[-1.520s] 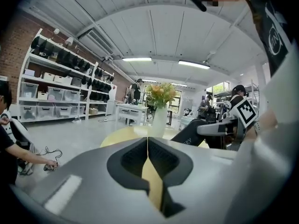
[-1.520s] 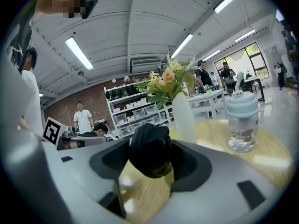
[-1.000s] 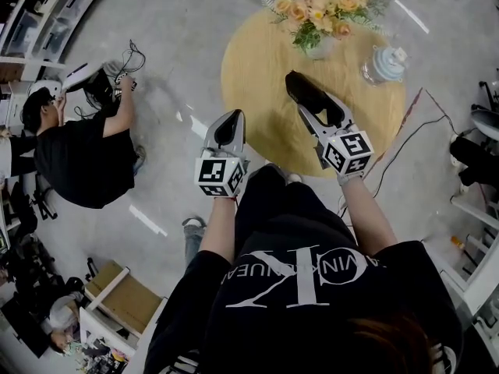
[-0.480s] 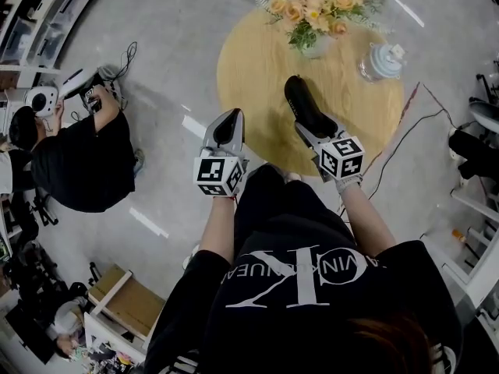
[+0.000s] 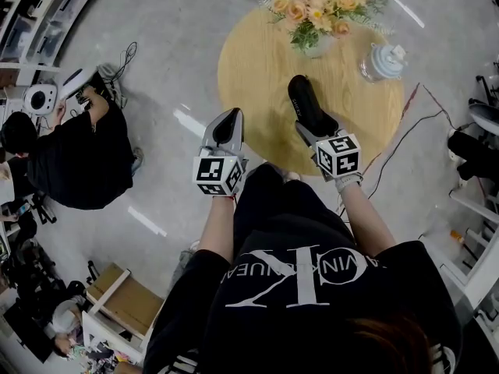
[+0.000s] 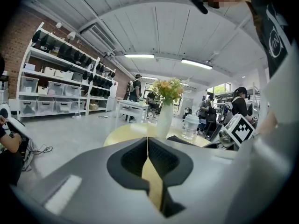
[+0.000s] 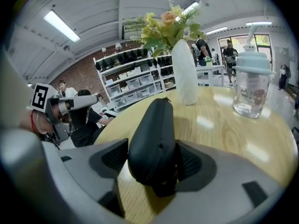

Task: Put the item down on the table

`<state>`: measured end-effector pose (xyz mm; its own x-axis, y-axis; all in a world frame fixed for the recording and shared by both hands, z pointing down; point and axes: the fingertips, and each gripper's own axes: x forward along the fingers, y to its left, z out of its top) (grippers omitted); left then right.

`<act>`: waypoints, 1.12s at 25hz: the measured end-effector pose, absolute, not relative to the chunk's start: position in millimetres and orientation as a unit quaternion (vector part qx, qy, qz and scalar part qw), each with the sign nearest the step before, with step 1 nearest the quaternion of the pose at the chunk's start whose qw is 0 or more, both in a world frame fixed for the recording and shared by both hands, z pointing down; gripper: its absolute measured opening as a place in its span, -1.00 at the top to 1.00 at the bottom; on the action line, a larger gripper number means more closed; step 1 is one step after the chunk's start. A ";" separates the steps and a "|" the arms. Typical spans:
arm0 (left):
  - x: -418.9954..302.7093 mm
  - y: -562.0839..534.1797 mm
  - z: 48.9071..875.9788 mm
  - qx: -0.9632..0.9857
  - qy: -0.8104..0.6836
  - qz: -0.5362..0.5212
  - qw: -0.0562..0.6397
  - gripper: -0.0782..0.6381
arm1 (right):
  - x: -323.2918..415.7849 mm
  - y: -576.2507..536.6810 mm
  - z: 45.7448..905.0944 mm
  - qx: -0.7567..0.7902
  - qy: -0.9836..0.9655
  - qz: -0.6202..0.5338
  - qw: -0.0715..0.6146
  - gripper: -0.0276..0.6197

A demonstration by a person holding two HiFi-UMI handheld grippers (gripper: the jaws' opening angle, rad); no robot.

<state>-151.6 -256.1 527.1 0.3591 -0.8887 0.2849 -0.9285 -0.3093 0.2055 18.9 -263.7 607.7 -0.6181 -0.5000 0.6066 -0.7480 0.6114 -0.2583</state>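
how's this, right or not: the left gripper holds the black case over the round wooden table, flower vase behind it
Wrong gripper: the right gripper holds the black case over the round wooden table, flower vase behind it. The right gripper view shows its jaws clamped on the case; the left gripper is shut, empty.

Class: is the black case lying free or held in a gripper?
Held: the right gripper clamps the black case over the table; whether it touches, cannot tell.

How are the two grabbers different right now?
The left gripper is closed on nothing; the right gripper clamps a black zip case. The right gripper reaches over the round wooden table; the left gripper sits back by its edge. Both are grey, with jaws shut.
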 end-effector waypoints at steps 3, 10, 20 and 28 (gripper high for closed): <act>-150.5 -256.2 526.5 0.807 -0.562 0.059 0.169 0.73 | 20.9 -264.6 606.7 0.362 -0.862 0.252 0.250 0.05; -146.9 -255.9 526.5 0.809 -0.560 0.060 0.169 0.73 | 28.5 -270.9 599.8 0.372 -0.860 0.254 0.238 0.02; -141.0 -254.6 520.5 0.812 -0.557 0.056 0.164 0.73 | 39.6 -274.3 590.4 0.388 -0.857 0.253 0.224 0.01; -137.1 -251.4 516.3 0.812 -0.558 0.050 0.164 0.73 | 47.2 -274.6 578.2 0.394 -0.861 0.246 0.208 0.01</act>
